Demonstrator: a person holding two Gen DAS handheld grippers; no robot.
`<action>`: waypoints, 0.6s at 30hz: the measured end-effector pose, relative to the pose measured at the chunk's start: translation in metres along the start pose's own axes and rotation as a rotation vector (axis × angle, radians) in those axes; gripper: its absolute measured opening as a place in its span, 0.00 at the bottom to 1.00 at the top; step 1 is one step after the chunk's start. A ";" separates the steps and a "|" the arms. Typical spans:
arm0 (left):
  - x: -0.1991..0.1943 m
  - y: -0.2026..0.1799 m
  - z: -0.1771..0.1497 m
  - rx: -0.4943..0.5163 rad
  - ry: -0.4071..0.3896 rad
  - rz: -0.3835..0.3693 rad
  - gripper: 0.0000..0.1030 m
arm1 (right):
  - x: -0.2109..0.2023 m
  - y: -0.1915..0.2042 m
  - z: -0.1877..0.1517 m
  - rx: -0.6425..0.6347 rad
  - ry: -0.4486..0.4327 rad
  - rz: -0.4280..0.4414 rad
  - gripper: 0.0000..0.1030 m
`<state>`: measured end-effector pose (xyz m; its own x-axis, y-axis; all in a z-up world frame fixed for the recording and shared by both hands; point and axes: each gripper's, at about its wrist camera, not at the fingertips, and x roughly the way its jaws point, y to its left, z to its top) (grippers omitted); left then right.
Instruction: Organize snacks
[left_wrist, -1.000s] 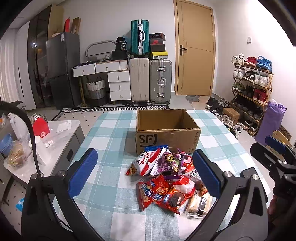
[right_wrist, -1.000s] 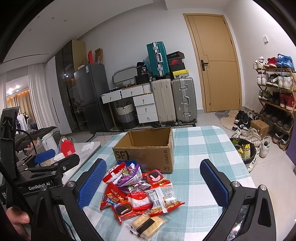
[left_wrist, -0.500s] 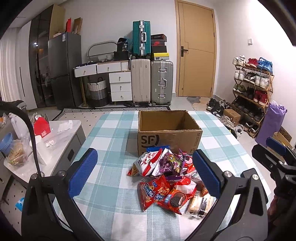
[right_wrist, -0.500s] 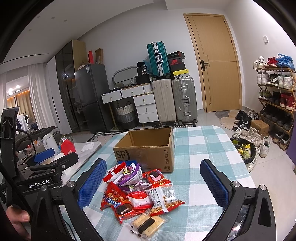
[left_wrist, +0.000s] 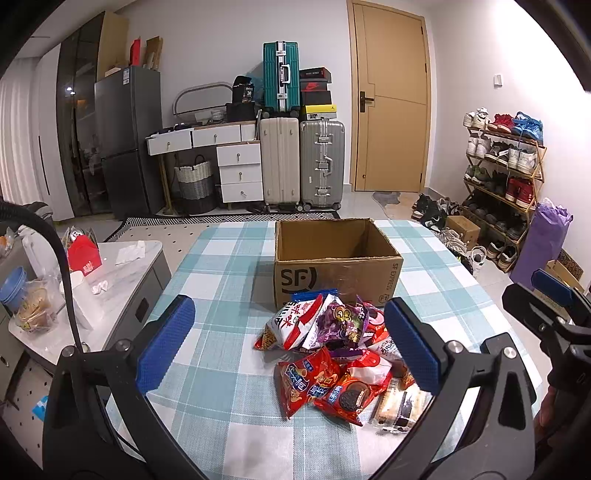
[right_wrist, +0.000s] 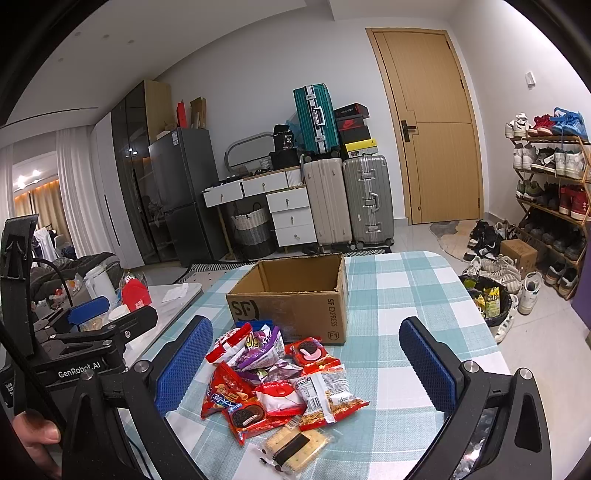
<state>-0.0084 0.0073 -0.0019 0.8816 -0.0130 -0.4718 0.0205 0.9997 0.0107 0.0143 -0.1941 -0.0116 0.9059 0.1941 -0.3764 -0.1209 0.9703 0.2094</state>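
A pile of snack packets (left_wrist: 340, 350) lies on the checked tablecloth in front of an open, empty cardboard box (left_wrist: 334, 266). The pile holds red chip bags, a purple bag, Oreo packs and a clear cracker pack (right_wrist: 295, 446). The pile (right_wrist: 280, 384) and box (right_wrist: 295, 295) also show in the right wrist view. My left gripper (left_wrist: 291, 345) is open and empty, above the table near the pile. My right gripper (right_wrist: 306, 363) is open and empty, hovering over the pile's near side. The left gripper also shows at the left of the right wrist view (right_wrist: 88, 325).
The table (left_wrist: 221, 280) has a blue-and-white checked cloth. A marble side counter (left_wrist: 110, 280) with a red carton and bowls stands at the left. Suitcases, drawers and a fridge line the back wall. A shoe rack (left_wrist: 509, 177) and a bin (right_wrist: 487, 299) stand at the right.
Both grippers have shifted slightly; the view of the left one drifted a little left and closer. Jaws stay open. The snacks and box have not moved.
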 end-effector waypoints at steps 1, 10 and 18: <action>0.000 0.000 0.000 0.000 0.000 0.000 0.99 | 0.000 0.000 0.000 0.000 0.000 0.000 1.00; 0.000 0.000 0.000 0.000 0.000 0.000 0.99 | 0.000 0.000 0.000 -0.005 -0.001 0.001 1.00; 0.000 -0.001 -0.001 0.001 0.000 0.002 0.99 | 0.000 0.000 0.000 -0.001 0.000 0.000 1.00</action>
<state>-0.0088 0.0064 -0.0026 0.8816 -0.0106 -0.4718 0.0189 0.9997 0.0130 0.0138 -0.1942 -0.0117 0.9058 0.1945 -0.3764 -0.1218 0.9705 0.2083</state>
